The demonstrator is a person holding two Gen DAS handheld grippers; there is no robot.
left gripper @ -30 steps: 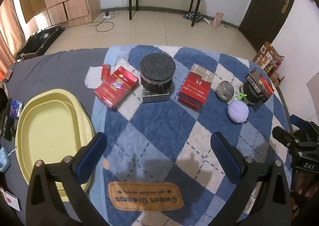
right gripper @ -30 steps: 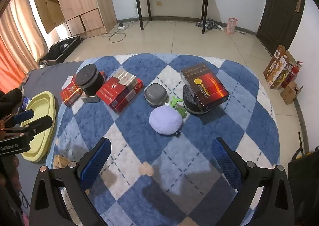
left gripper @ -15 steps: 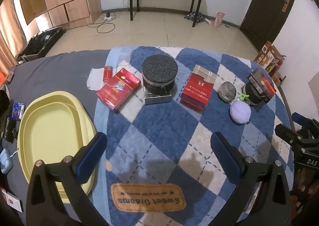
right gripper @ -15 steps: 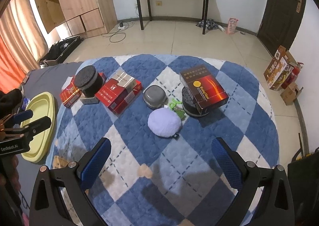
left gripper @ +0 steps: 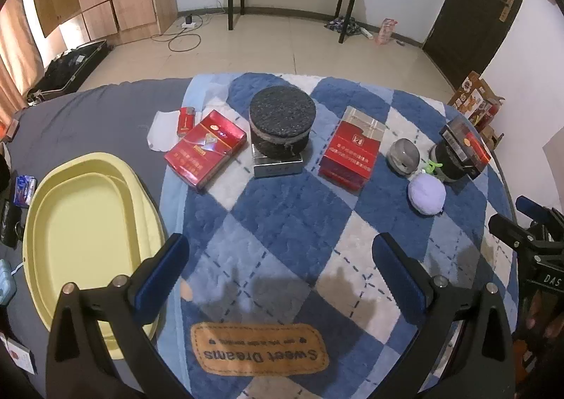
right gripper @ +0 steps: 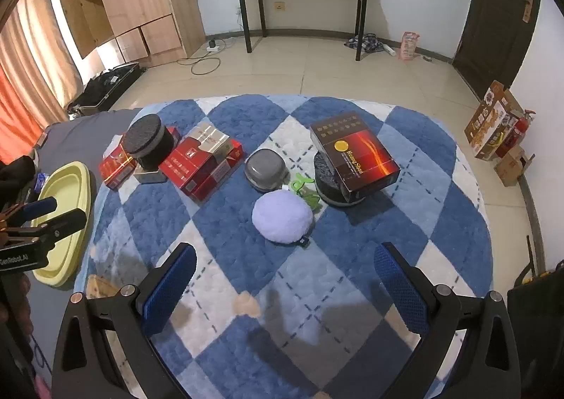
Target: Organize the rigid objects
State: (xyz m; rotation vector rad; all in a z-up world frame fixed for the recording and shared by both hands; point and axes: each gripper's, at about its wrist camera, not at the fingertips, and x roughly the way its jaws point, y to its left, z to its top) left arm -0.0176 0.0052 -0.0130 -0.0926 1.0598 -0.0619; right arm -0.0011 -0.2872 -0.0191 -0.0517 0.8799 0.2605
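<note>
Movement: both grippers have drawn back a touch since a second ago, so the row of objects now sits slightly farther up in each view.
Left gripper [left gripper: 280,254]: jaws spread wide, nothing between the blue textured pads, hovering over the near edge of the quilt [left gripper: 282,222].
Right gripper [right gripper: 284,266]: released too, jaws wide apart and empty, over the near part of the quilt.
Quilt: plush, stitched, blue-and-white diamond pattern, with a tan "Sweet Dreams" patch [left gripper: 259,349] at its near edge.
Round black tin [left gripper: 281,124]: squat cylinder with a rough, speckled lid, upright on a flat silver box [left gripper: 277,166], at the far middle of the quilt.
Left red carton [left gripper: 205,150]: glossy flat cardboard, just left of the tin, long axis running diagonally from near-left to far-right.
Right red carton [left gripper: 350,148]: glossy with a silver far end, just right of the tin, long axis pointing away from the gripper.
Grey container [right gripper: 265,168]: smooth rounded-square shell, right of that carton.
Lilac pouch [right gripper: 282,217]: soft fuzzy disc, near side of the grey container, touching a green clip [right gripper: 300,185].
Dark box [right gripper: 354,154]: glossy black-to-red rectangle, tilted atop a second round tin [right gripper: 326,184], long axis diagonal.
Yellow tray [left gripper: 77,233]: smooth plastic oval, off the quilt's left edge on grey sheet.
</note>
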